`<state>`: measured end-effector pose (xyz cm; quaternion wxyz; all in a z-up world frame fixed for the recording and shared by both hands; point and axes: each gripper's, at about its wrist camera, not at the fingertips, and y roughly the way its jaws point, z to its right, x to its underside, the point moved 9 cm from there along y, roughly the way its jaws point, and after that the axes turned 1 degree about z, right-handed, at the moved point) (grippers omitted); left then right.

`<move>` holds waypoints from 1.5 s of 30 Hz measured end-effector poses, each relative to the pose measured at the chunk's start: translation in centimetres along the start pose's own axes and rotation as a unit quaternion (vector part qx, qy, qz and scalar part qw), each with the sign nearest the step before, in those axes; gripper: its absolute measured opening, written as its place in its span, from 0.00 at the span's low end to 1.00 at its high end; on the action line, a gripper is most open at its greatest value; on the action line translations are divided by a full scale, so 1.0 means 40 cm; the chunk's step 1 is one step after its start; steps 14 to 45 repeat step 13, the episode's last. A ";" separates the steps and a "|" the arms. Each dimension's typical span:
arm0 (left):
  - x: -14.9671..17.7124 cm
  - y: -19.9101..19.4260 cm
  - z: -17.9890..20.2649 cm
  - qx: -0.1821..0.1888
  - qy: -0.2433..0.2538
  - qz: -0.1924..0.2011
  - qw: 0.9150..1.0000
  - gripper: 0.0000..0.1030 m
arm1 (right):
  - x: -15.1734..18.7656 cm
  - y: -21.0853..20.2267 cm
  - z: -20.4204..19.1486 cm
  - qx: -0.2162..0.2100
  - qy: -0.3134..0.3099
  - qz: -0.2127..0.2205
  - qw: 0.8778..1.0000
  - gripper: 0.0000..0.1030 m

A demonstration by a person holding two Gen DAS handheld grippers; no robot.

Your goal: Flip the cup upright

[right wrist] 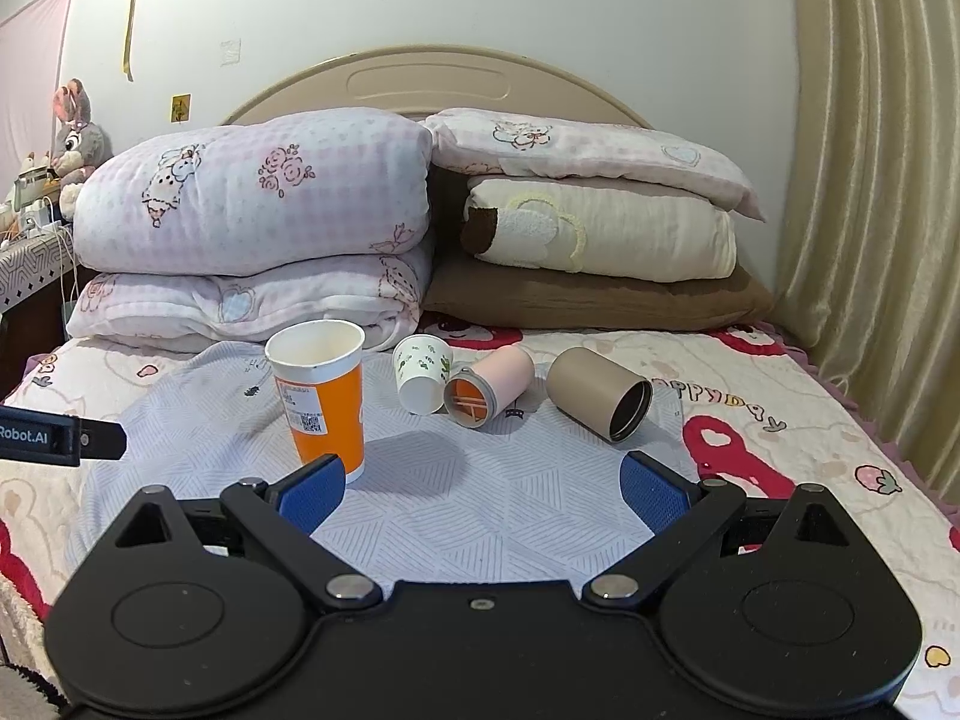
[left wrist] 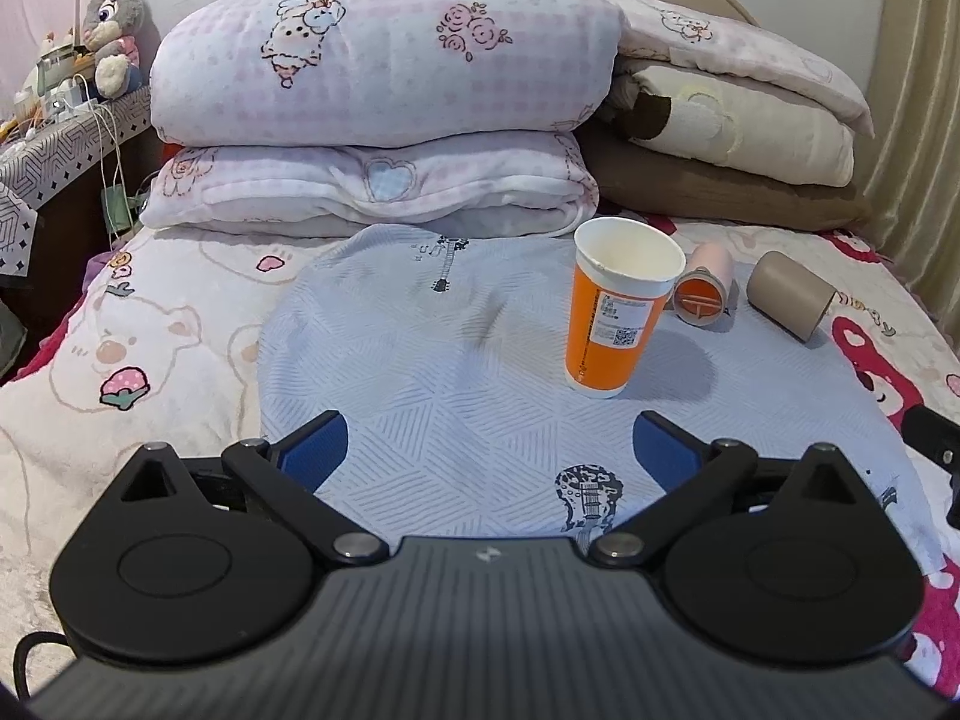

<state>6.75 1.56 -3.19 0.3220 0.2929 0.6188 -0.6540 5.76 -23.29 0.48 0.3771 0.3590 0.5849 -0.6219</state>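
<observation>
An orange paper cup (left wrist: 615,312) with a white rim stands upright on the pale blue cloth (left wrist: 456,360); it also shows in the right wrist view (right wrist: 324,396). A pink cup (right wrist: 492,387) and a tan cup (right wrist: 600,393) lie on their sides to its right. A small white leaf-print cup (right wrist: 423,375) sits upside down and tilted behind them. My left gripper (left wrist: 489,450) is open and empty, a little short of the orange cup. My right gripper (right wrist: 483,495) is open and empty, with its left finger beside the orange cup's base.
Folded pink quilts (left wrist: 384,90) and cream and brown pillows (right wrist: 600,252) are stacked at the bed's head. A bedside table (left wrist: 66,138) with a plush rabbit stands at the left. A curtain (right wrist: 870,180) hangs on the right.
</observation>
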 end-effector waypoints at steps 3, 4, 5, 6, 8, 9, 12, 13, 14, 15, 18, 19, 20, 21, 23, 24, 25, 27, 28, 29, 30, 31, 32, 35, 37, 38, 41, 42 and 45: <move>-0.001 0.000 0.003 -0.002 0.003 -0.001 1.000 1.00 | 0.000 -0.001 -0.001 0.000 -0.001 0.000 1.000 0.97; -0.001 0.000 0.003 -0.001 0.003 -0.001 1.000 1.00 | 0.000 -0.002 -0.001 0.000 -0.002 0.000 1.000 0.97; -0.001 0.001 0.003 -0.002 0.003 -0.001 1.000 1.00 | 0.000 -0.002 -0.001 0.000 -0.002 0.000 1.000 0.97; -0.001 0.001 0.003 -0.002 0.002 -0.001 1.000 1.00 | 0.001 -0.002 -0.001 -0.001 -0.001 -0.001 1.000 0.97; 0.000 0.003 0.001 -0.006 0.001 -0.003 1.000 1.00 | 0.000 -0.003 -0.002 -0.002 0.000 -0.002 1.000 0.97; 0.001 0.004 -0.002 -0.006 0.001 -0.005 1.000 1.00 | 0.000 -0.003 -0.001 -0.001 0.000 -0.002 1.000 0.97; 0.002 0.005 -0.008 -0.007 -0.003 -0.009 1.000 1.00 | 0.000 -0.003 -0.001 -0.001 0.000 -0.002 1.000 0.97; 0.001 0.005 -0.011 -0.008 -0.004 -0.010 1.000 1.00 | 0.000 -0.003 -0.001 -0.001 0.000 -0.002 1.000 0.97; 0.001 0.005 -0.011 -0.008 -0.004 -0.010 1.000 1.00 | 0.000 -0.003 -0.001 -0.001 0.000 -0.002 1.000 0.97; 0.001 0.005 -0.011 -0.008 -0.004 -0.010 1.000 1.00 | 0.000 -0.003 -0.001 -0.001 0.000 -0.002 1.000 0.97; 0.001 0.005 -0.011 -0.008 -0.004 -0.010 1.000 1.00 | 0.000 -0.003 -0.001 -0.001 0.000 -0.002 1.000 0.97; 0.001 0.005 -0.011 -0.008 -0.004 -0.010 1.000 1.00 | 0.000 -0.003 -0.001 -0.001 0.000 -0.002 1.000 0.97; 0.001 0.005 -0.011 -0.008 -0.004 -0.010 1.000 1.00 | 0.000 -0.003 -0.001 -0.001 0.000 -0.002 1.000 0.97; 0.001 0.005 -0.011 -0.008 -0.004 -0.010 1.000 1.00 | 0.000 -0.003 -0.001 -0.001 0.000 -0.002 1.000 0.97; 0.001 0.005 -0.011 -0.008 -0.004 -0.010 1.000 1.00 | 0.000 -0.003 -0.001 -0.001 0.000 -0.002 1.000 0.97; 0.001 0.005 -0.011 -0.008 -0.004 -0.010 1.000 1.00 | 0.000 -0.003 -0.001 -0.001 0.000 -0.002 1.000 0.97; 0.001 0.005 -0.011 -0.008 -0.004 -0.010 1.000 1.00 | 0.000 -0.003 -0.001 -0.001 0.000 -0.002 1.000 0.97; 0.001 0.005 -0.011 -0.008 -0.004 -0.010 1.000 1.00 | 0.000 -0.003 -0.001 -0.001 0.000 -0.002 1.000 0.97; 0.001 0.005 -0.011 -0.008 -0.004 -0.010 1.000 1.00 | 0.000 -0.003 -0.001 -0.001 0.000 -0.002 1.000 0.97; 0.001 0.005 -0.011 -0.008 -0.004 -0.010 1.000 1.00 | 0.000 -0.003 -0.001 -0.001 0.000 -0.002 1.000 0.97; 0.001 0.005 -0.011 -0.008 -0.004 -0.010 1.000 1.00 | 0.000 -0.003 -0.001 -0.001 0.000 -0.002 1.000 0.97; 0.001 0.005 -0.011 -0.008 -0.004 -0.010 1.000 1.00 | 0.000 -0.003 -0.001 -0.001 0.000 -0.002 1.000 0.97; 0.001 0.005 -0.011 -0.008 -0.004 -0.010 1.000 1.00 | 0.000 -0.003 -0.001 -0.001 0.000 -0.002 1.000 0.97; 0.001 0.005 -0.011 -0.008 -0.004 -0.010 1.000 1.00 | 0.000 -0.003 -0.001 -0.001 0.000 -0.002 1.000 0.97; 0.001 0.005 -0.011 -0.008 -0.004 -0.010 1.000 1.00 | 0.000 -0.003 -0.001 -0.001 0.000 -0.002 1.000 0.97; 0.001 0.005 -0.011 -0.008 -0.004 -0.010 1.000 1.00 | 0.000 -0.003 -0.001 -0.001 0.000 -0.002 1.000 0.97; 0.001 0.005 -0.011 -0.008 -0.004 -0.010 1.000 1.00 | 0.000 -0.003 -0.001 -0.001 0.000 -0.002 1.000 0.97; 0.001 0.005 -0.011 -0.008 -0.004 -0.010 1.000 1.00 | 0.000 -0.003 -0.001 -0.001 0.000 -0.002 1.000 0.97; 0.001 0.005 -0.011 -0.008 -0.004 -0.010 1.000 1.00 | 0.000 -0.003 -0.001 -0.001 0.000 -0.002 1.000 0.97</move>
